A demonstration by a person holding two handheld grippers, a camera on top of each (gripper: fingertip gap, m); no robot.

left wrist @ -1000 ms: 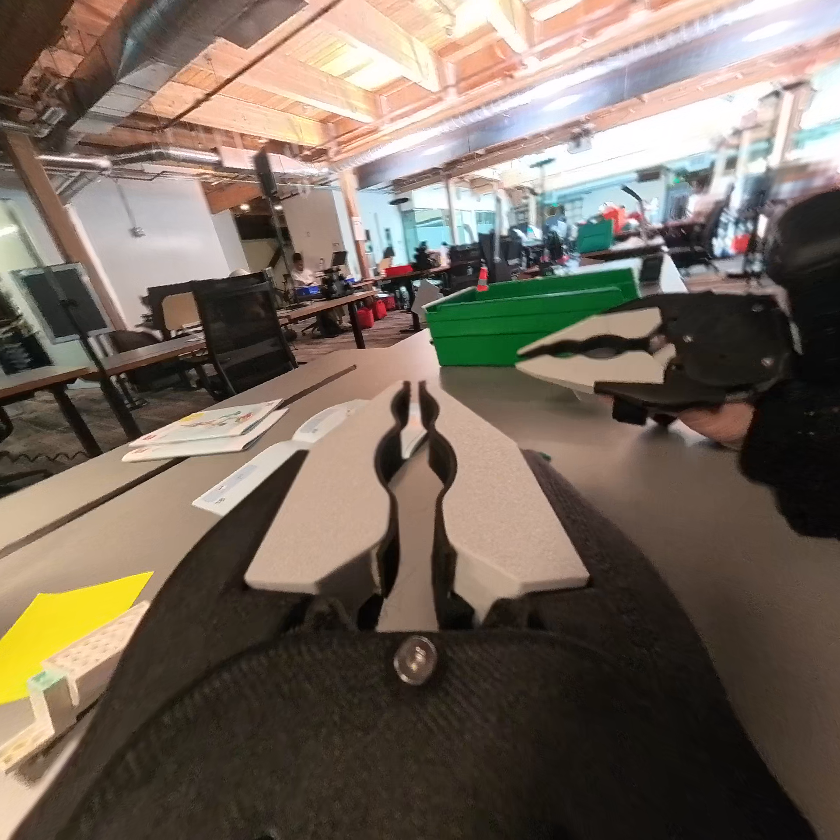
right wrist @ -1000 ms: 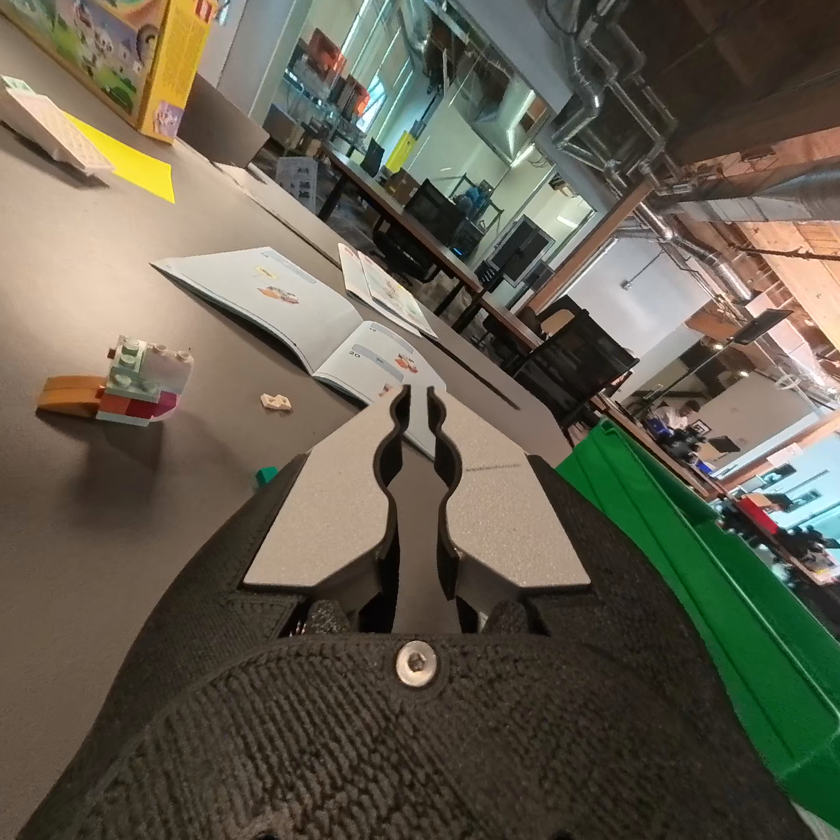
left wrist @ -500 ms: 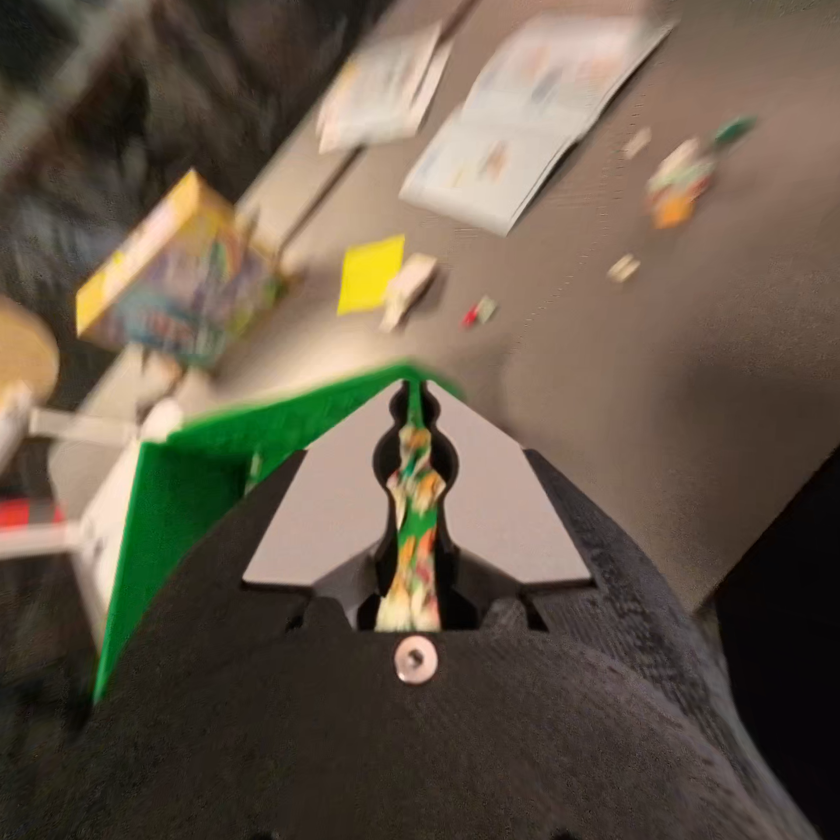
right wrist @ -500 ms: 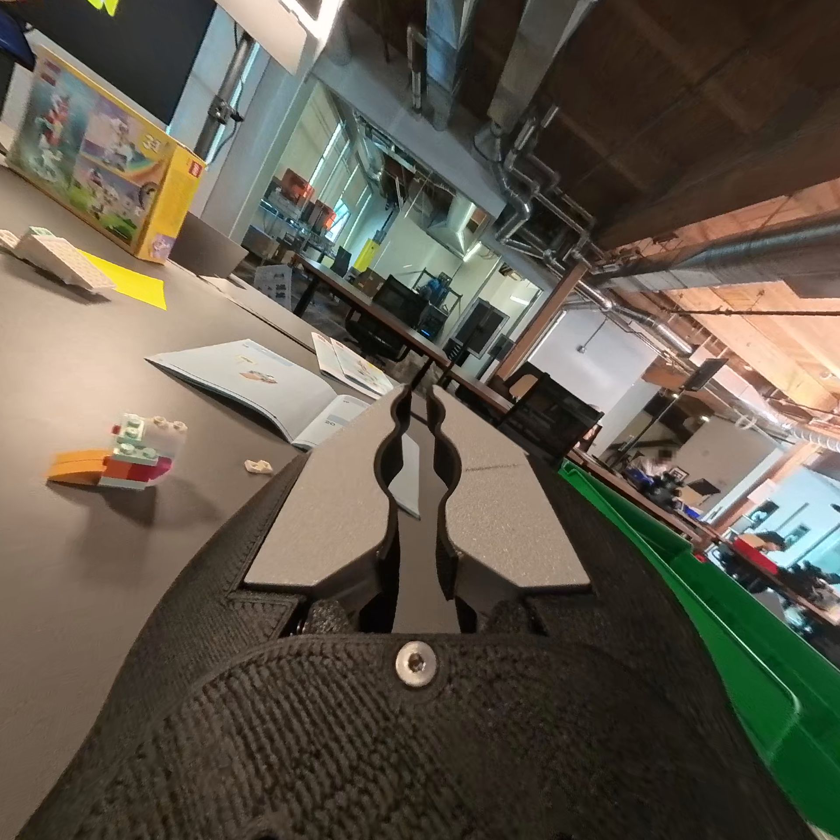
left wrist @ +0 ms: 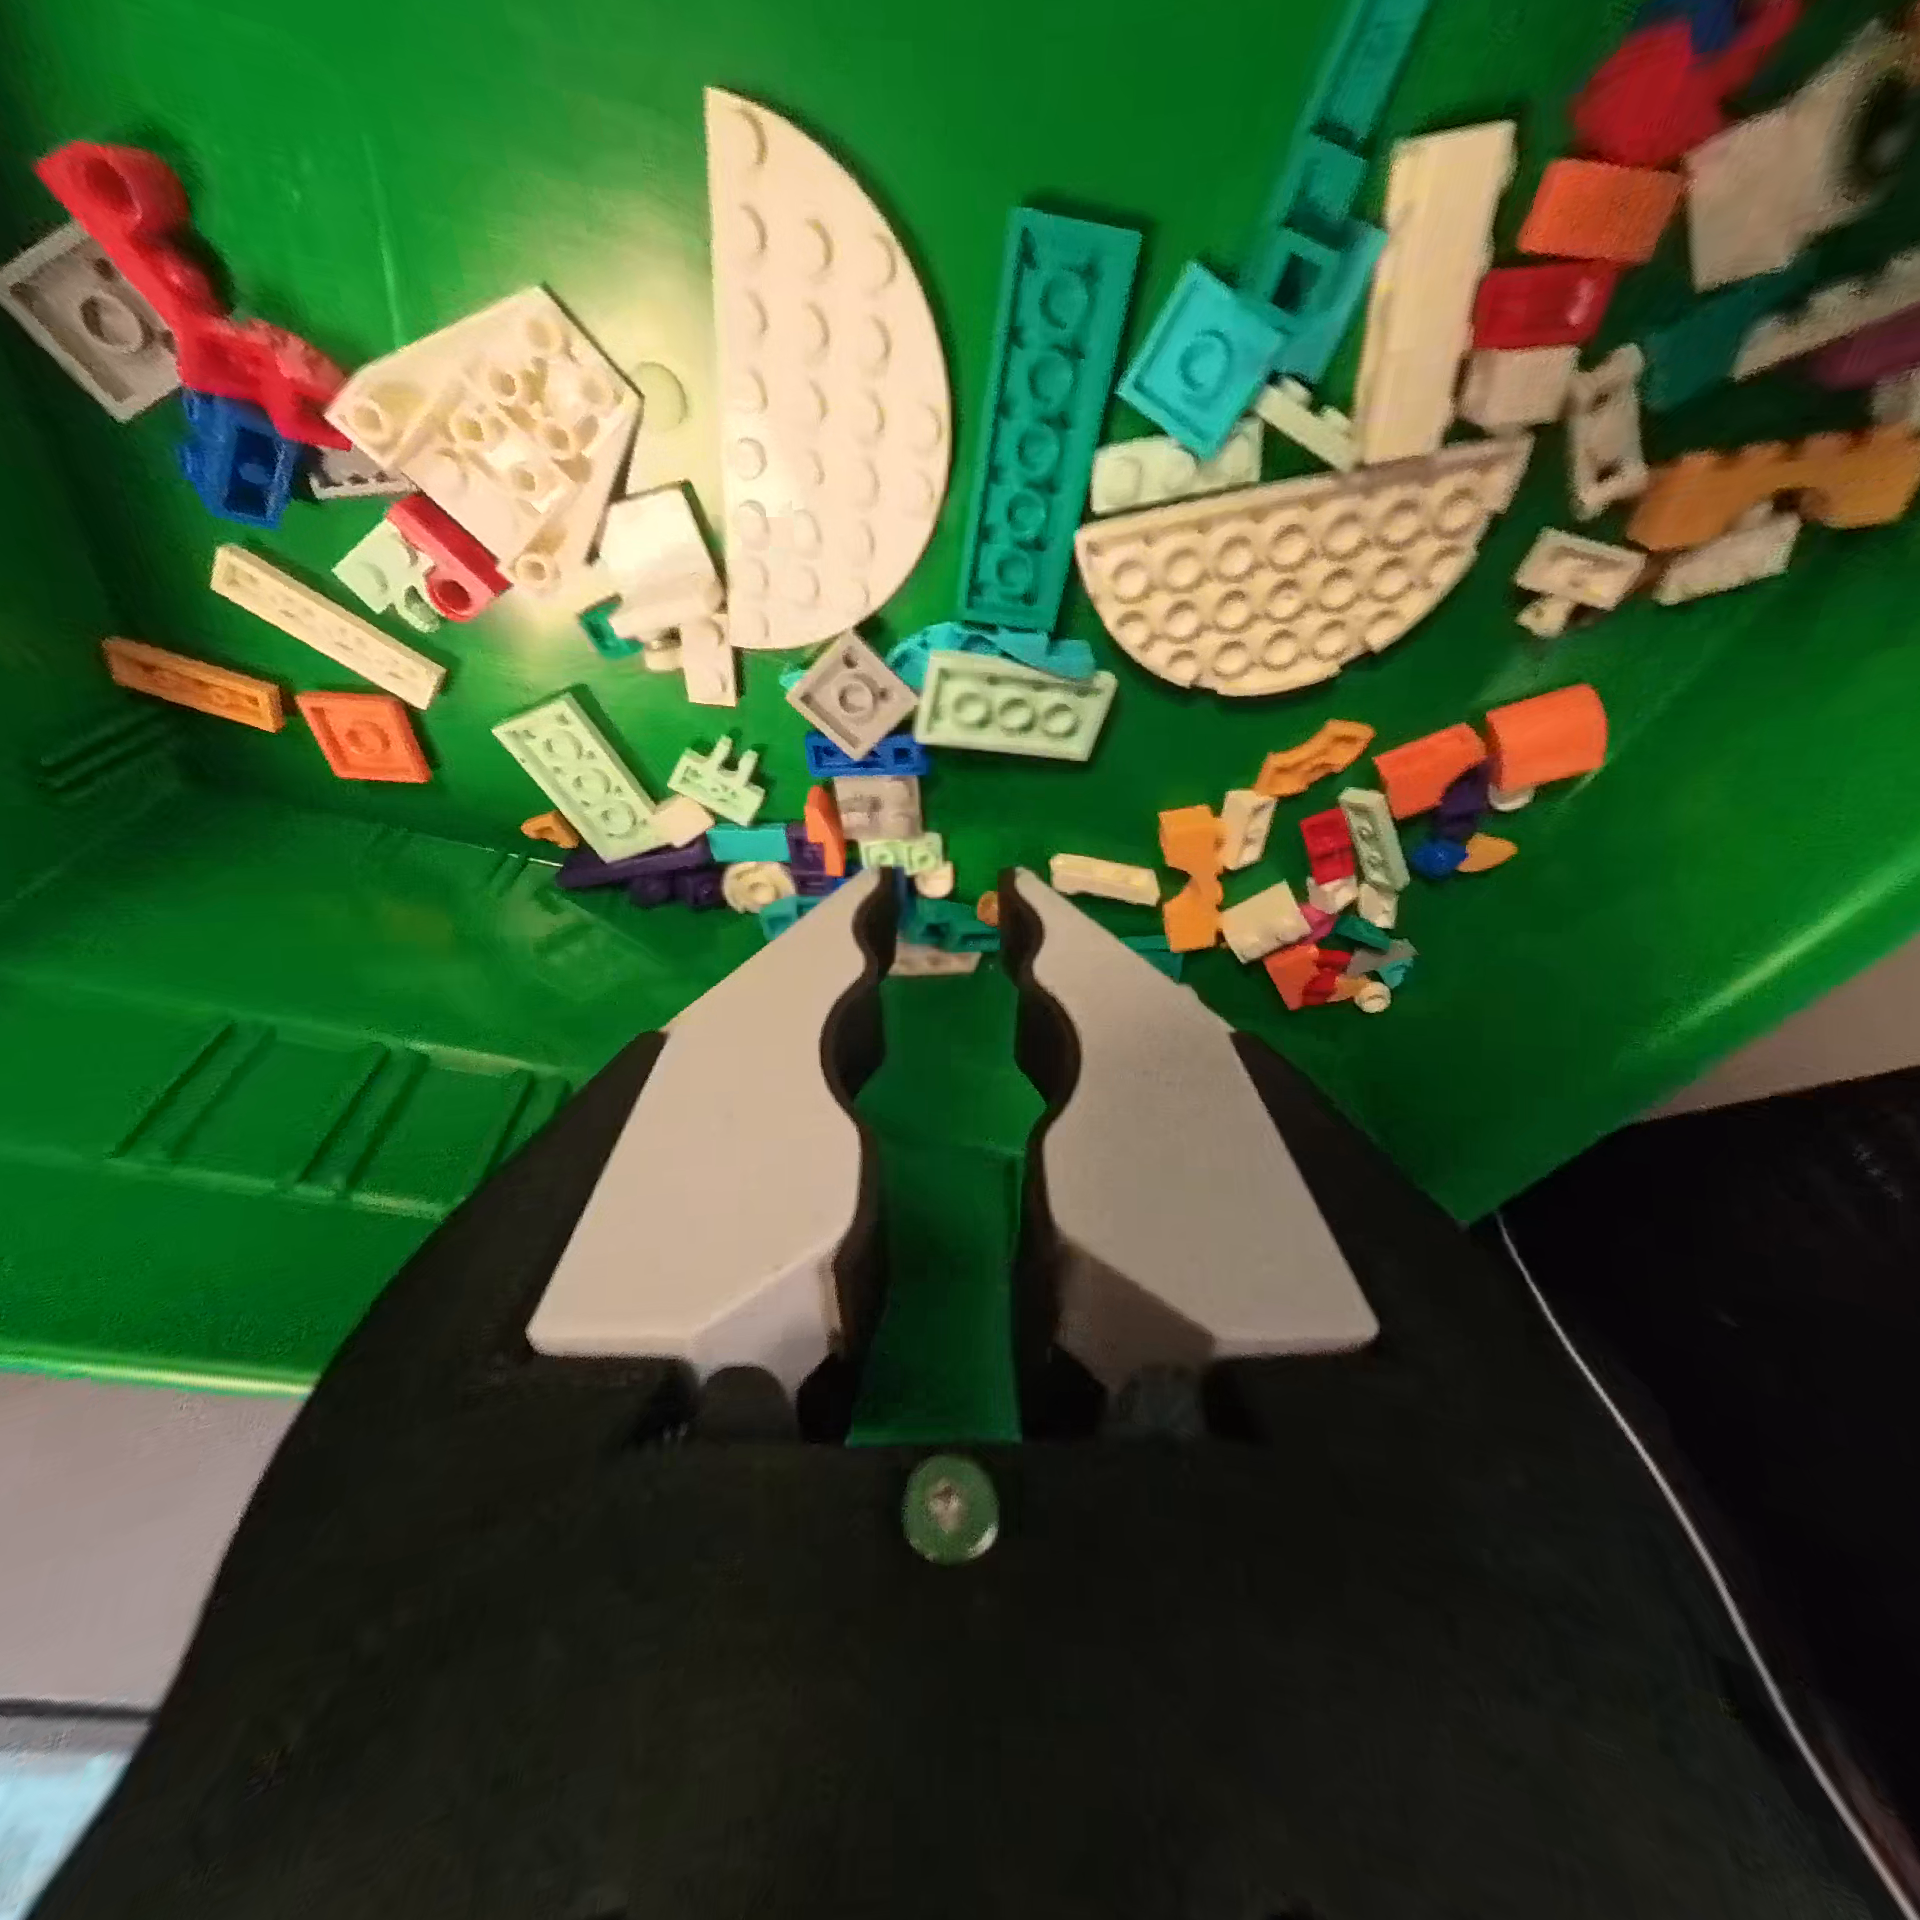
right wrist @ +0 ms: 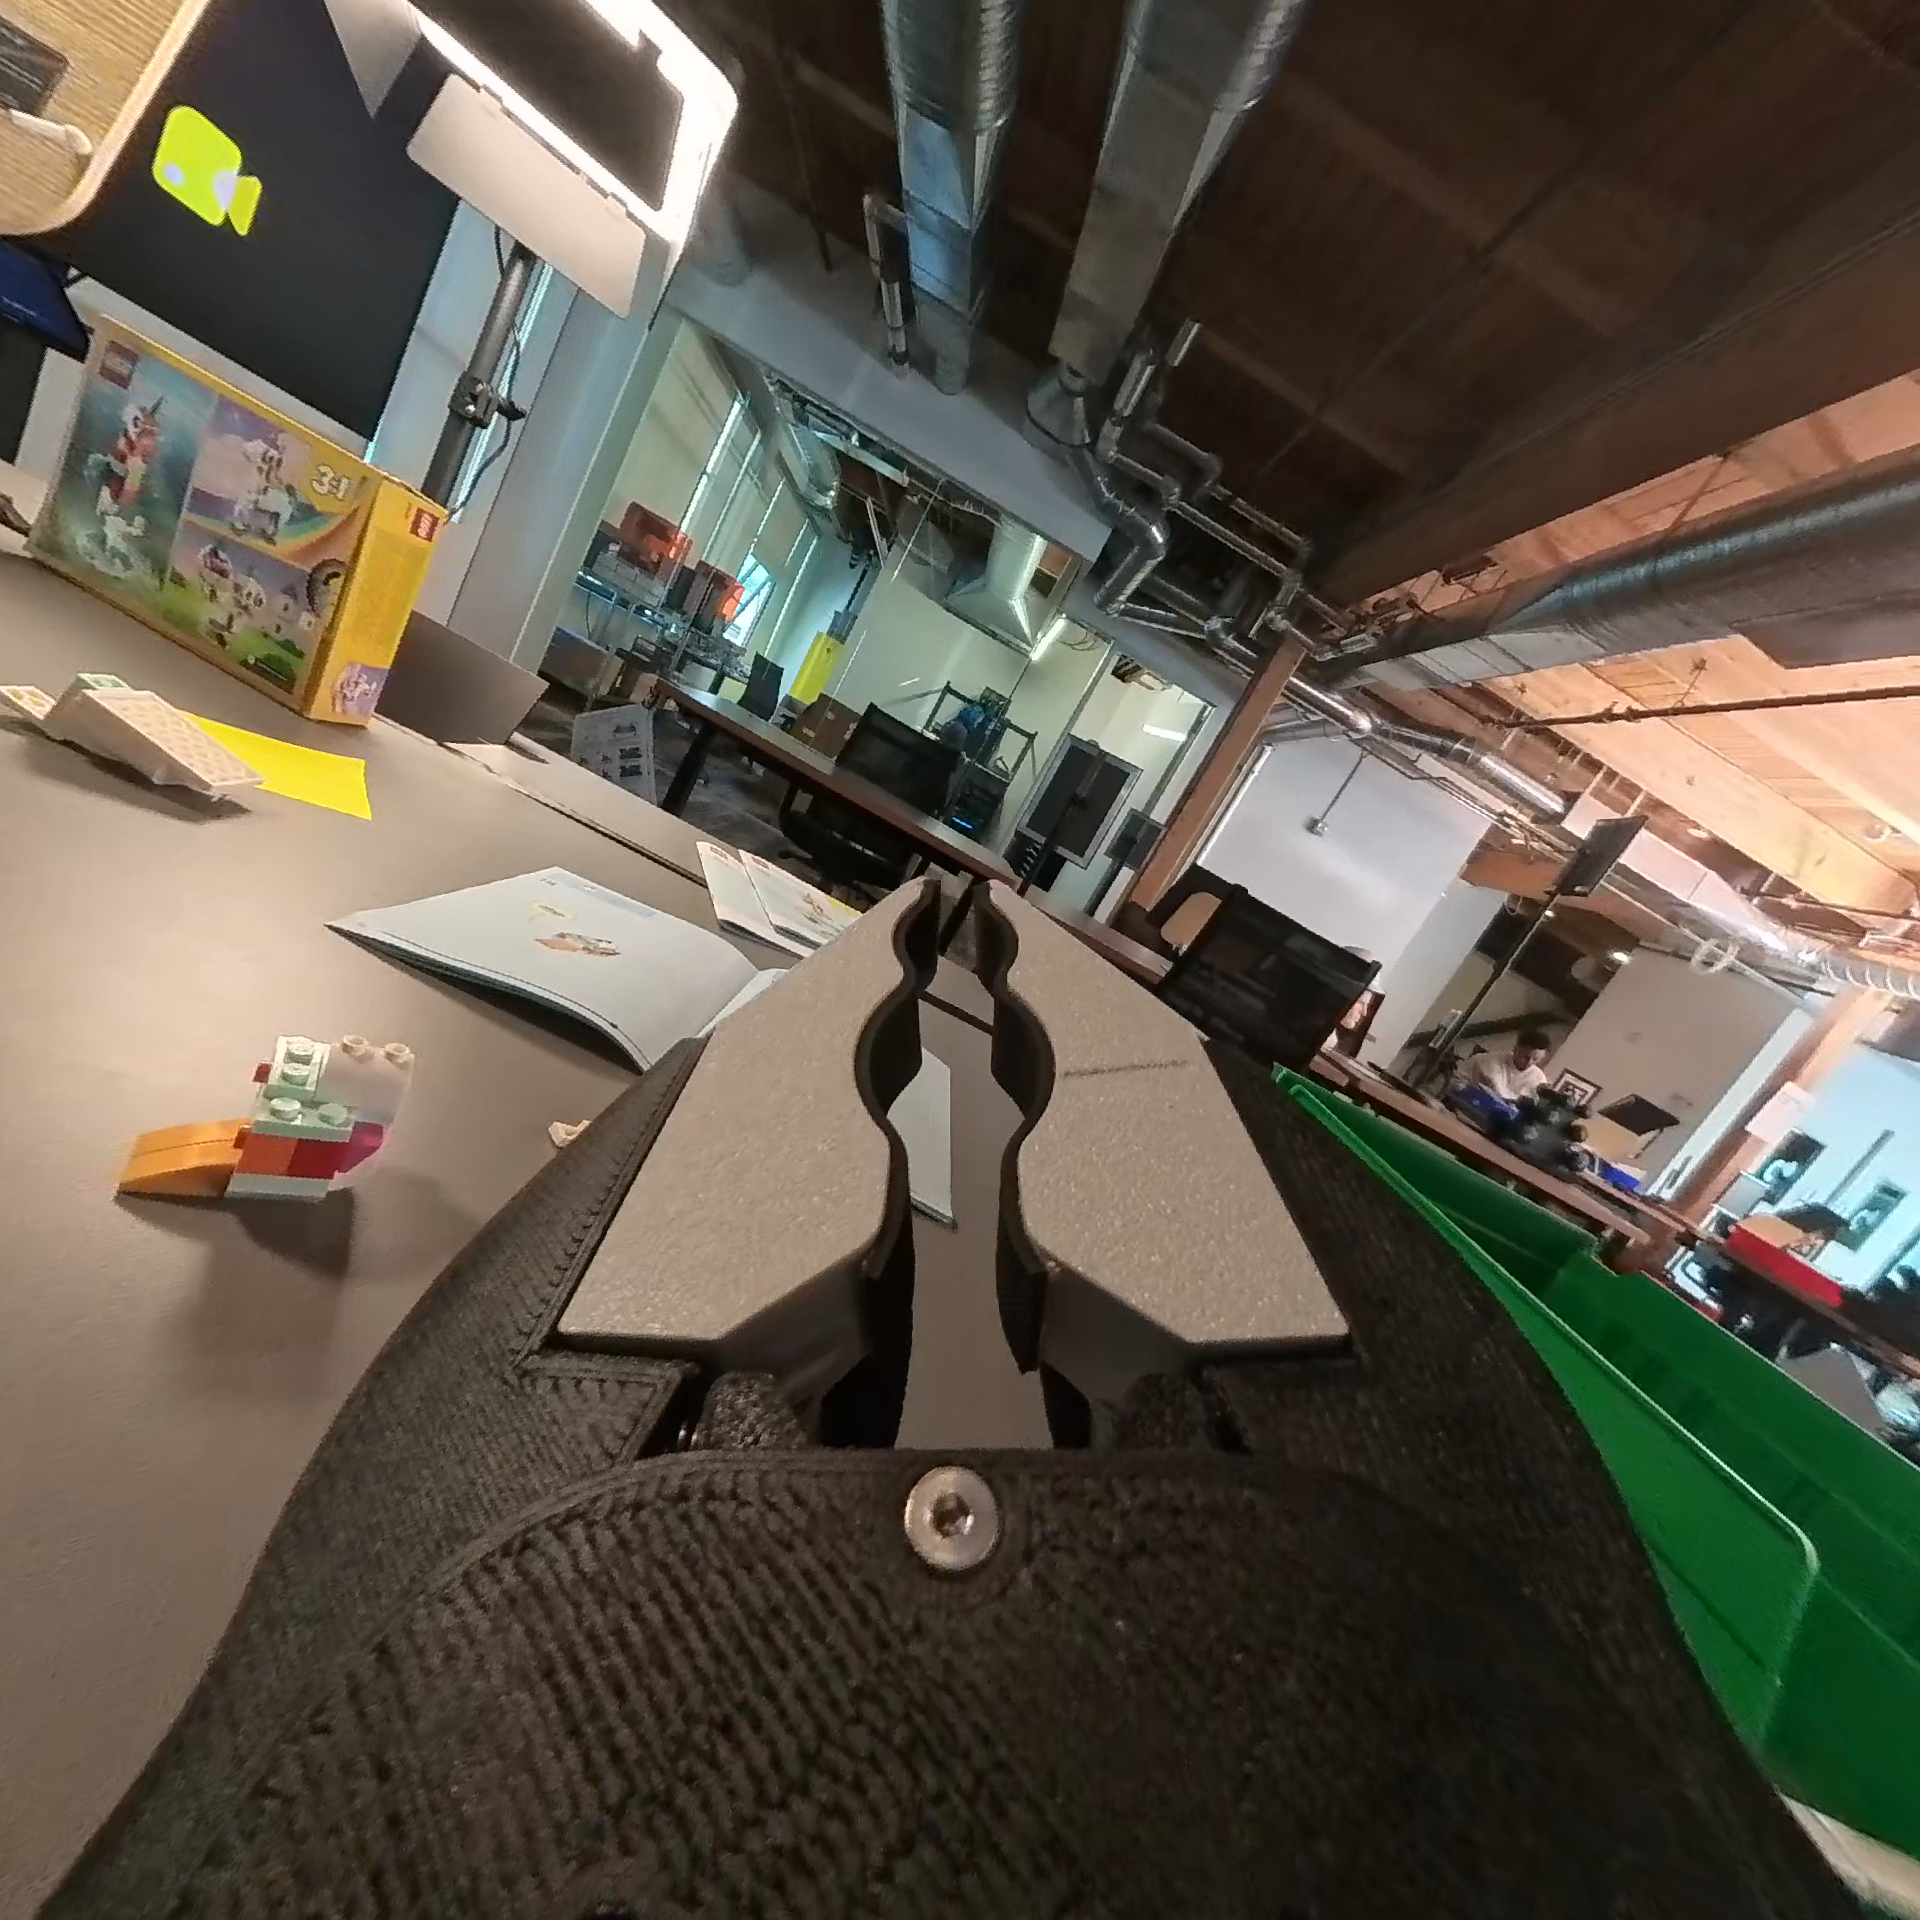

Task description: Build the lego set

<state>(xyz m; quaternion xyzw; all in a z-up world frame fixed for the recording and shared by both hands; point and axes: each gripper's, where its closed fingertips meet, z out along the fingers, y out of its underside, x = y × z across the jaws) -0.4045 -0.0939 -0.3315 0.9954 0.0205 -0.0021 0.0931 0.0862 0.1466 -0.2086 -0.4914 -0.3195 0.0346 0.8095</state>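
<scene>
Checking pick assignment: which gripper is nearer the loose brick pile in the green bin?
Left. The left gripper is open inside the green bin, fingertips at the loose brick pile. The right gripper hangs outside it over the table, the bin at its right.

The left gripper [left wrist: 943, 891] is held open above the green bin [left wrist: 260, 1091]; loose bricks [left wrist: 883, 831] are scattered beyond its fingertips.
</scene>
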